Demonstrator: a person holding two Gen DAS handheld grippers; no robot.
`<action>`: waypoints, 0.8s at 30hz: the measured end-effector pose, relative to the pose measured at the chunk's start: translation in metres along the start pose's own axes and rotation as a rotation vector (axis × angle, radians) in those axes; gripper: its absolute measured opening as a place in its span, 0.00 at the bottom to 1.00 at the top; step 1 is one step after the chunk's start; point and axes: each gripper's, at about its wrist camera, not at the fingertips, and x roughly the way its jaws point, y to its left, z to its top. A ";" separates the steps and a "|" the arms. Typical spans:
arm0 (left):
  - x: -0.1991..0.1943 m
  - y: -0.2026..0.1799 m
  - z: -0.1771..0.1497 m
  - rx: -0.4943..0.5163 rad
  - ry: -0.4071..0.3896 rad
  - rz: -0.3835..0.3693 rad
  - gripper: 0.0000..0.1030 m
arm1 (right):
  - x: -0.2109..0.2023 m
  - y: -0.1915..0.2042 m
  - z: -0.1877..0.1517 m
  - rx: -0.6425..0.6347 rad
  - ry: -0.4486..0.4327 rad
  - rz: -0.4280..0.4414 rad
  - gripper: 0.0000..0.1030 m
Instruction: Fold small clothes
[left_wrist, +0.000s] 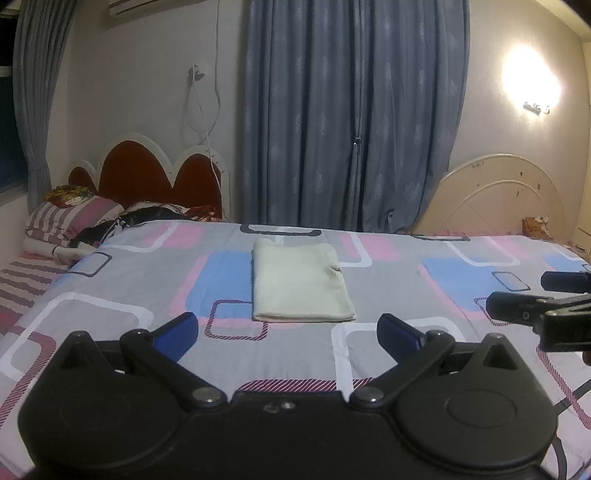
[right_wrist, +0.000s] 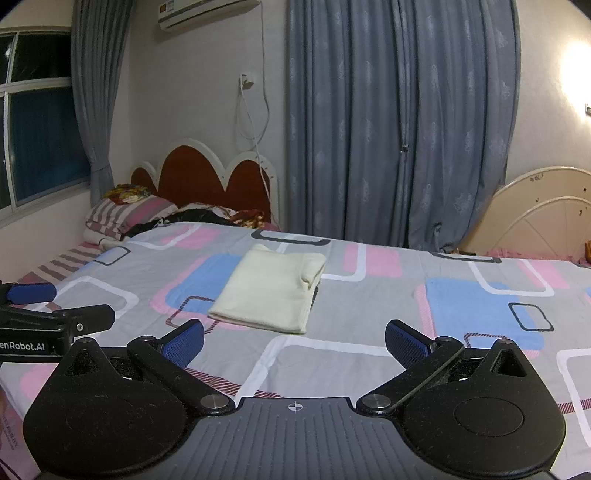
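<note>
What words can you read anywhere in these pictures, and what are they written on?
"enRobot.AI": white letters on the side of the left gripper, in the right wrist view; the start is cut off by the picture edge.
The sticker on the air conditioner: red and white, too small to read.
The bedsheet, the cream folded cloth and the curtain carry no words.
</note>
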 end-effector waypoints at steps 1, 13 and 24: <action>0.000 0.000 0.000 0.001 0.000 0.000 1.00 | -0.001 -0.002 0.000 -0.001 -0.001 0.001 1.00; -0.001 0.004 0.001 0.003 -0.004 -0.005 1.00 | -0.004 -0.008 -0.001 -0.006 0.003 0.007 1.00; -0.002 0.006 0.005 0.002 -0.007 -0.002 1.00 | -0.004 -0.008 0.000 -0.010 0.003 0.008 1.00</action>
